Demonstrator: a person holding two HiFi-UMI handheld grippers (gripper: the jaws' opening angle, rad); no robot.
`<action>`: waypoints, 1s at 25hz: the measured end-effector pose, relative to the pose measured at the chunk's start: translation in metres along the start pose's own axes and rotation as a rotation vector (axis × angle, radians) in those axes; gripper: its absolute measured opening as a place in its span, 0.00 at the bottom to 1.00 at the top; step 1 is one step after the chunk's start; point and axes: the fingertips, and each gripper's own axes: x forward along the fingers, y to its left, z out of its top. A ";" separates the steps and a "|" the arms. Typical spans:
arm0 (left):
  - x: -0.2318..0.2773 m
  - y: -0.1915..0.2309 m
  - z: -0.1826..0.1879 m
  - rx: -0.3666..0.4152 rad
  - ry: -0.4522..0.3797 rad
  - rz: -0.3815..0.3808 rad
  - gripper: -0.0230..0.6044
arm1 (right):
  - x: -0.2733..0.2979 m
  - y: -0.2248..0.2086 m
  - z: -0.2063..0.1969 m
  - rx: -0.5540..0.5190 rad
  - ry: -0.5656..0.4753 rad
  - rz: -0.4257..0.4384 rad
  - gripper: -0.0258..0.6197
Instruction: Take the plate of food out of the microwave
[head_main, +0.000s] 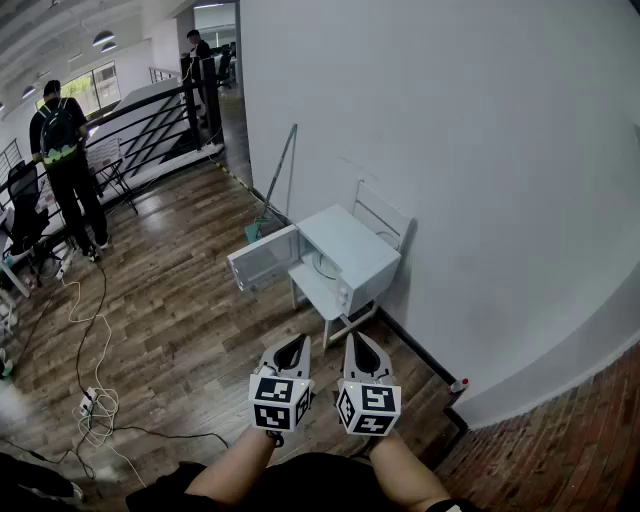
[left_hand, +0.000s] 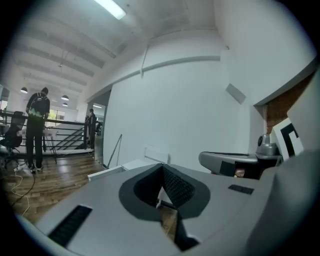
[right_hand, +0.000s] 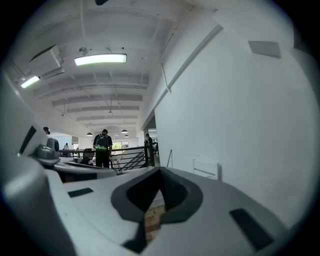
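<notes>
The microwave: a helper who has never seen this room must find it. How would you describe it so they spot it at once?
Follow the large white wall to where it meets the wooden floor. There, beside a long-handled broom leaning on the wall, a low white stand carries the microwave: the only white box there, its door swung wide open.

Head camera peers steeply down over left tool (head_main: 291, 350) and right tool (head_main: 358, 348), microwave (head_main: 340, 255) well ahead. Tool cameras sit low, facing forward; all share the white wall (head_main: 450, 130) and railing (head_main: 150, 120).
</notes>
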 end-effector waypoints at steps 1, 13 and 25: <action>0.000 0.002 -0.001 -0.004 0.002 0.002 0.03 | 0.002 0.002 -0.002 0.000 0.006 0.002 0.05; -0.016 0.055 0.001 -0.023 -0.005 0.011 0.03 | 0.032 0.047 -0.009 0.043 0.031 -0.001 0.05; -0.032 0.133 -0.025 -0.055 0.021 0.049 0.03 | 0.069 0.104 -0.038 0.012 0.090 0.006 0.05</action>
